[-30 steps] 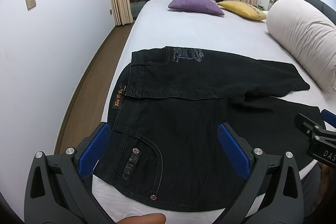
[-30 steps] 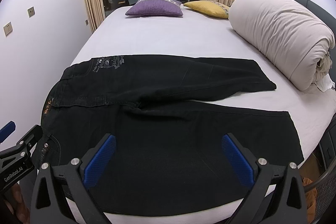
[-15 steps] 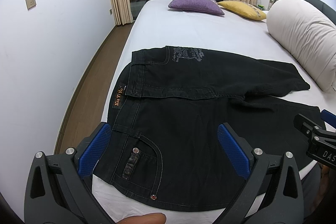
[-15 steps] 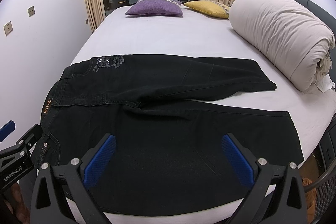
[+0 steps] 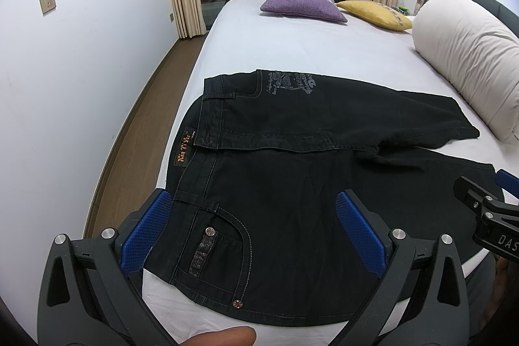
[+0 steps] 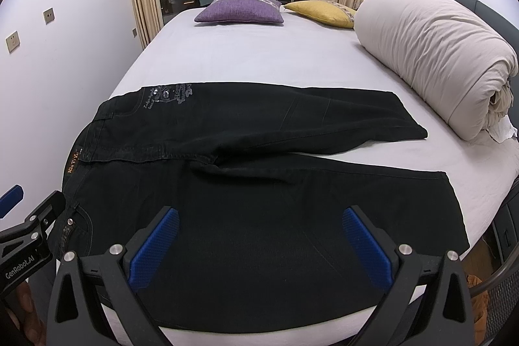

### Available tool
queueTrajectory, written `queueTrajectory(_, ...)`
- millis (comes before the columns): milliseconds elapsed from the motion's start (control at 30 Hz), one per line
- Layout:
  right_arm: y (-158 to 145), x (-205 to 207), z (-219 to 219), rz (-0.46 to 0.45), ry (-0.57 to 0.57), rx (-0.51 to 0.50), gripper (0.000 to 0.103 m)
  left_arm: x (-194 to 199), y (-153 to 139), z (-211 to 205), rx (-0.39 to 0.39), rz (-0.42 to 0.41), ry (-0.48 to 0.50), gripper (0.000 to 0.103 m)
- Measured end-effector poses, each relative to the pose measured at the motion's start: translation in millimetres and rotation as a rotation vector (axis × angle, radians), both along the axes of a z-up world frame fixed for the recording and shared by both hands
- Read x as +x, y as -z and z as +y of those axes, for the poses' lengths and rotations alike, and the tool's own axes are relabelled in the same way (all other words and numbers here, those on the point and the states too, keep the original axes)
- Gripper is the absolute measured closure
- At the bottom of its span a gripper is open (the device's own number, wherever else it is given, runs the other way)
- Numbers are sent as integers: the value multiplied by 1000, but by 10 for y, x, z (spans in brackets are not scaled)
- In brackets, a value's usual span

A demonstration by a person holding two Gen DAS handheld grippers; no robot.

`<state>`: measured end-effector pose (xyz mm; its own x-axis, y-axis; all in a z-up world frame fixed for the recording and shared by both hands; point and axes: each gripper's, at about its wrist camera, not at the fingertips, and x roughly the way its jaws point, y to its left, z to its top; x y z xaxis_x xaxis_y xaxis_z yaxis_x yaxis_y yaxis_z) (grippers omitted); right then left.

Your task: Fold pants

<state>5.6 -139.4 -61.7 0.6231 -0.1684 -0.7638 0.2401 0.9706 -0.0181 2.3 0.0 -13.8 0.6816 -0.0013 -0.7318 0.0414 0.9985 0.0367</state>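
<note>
Black jeans (image 5: pixel 292 184) lie spread flat on the white bed (image 5: pixel 292 47), waistband to the left, both legs running right. The far leg lies a little apart from the near one. My left gripper (image 5: pixel 253 222) is open and empty, hovering above the near front pocket by the waistband. My right gripper (image 6: pixel 259 235) is open and empty above the near leg of the jeans (image 6: pixel 259 200). Each gripper shows at the edge of the other's view: the right one (image 5: pixel 486 216), the left one (image 6: pixel 29 232).
A rolled cream duvet (image 6: pixel 438 54) lies along the right side of the bed. A purple cushion (image 6: pixel 240 10) and a yellow cushion (image 6: pixel 321 10) sit at the far end. A wall (image 5: pixel 65 86) and a strip of wood floor (image 5: pixel 139 125) run along the left.
</note>
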Motion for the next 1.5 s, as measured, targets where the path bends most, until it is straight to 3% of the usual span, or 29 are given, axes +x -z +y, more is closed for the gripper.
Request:
queueTrajectory(567,29,-13,18,6,-5,-1,0,-9,106,-47,53,3,2,0)
queueTrajectory(733,62,35,-77,8,-39,23,0,126,142,133,-66,36,35,0)
queueTrajectory(867,64,176,-205,-6,-113,46,0,457,214,230,-98,94,100,0)
queueTrajectory(1033,-12,453,-396,-59,-234,82,0,930,282,255,-11,121,147,0)
queueTrajectory(1100,-40,608,-480,-76,-281,68,0,1192,331,289,-12,148,158,0)
queueTrajectory(1267,-57,1061,-644,-93,-390,36,2,1973,350,305,92,101,198,0)
queueTrajectory(1400,6,1473,-752,-59,-496,3,16,2636,335,277,122,89,308,0)
queueTrajectory(1467,74,1726,-804,-28,-556,4,26,3003,370,249,86,132,396,1)
queueTrajectory(1500,108,1813,-842,-14,-571,13,29,3252,463,234,51,205,461,7)
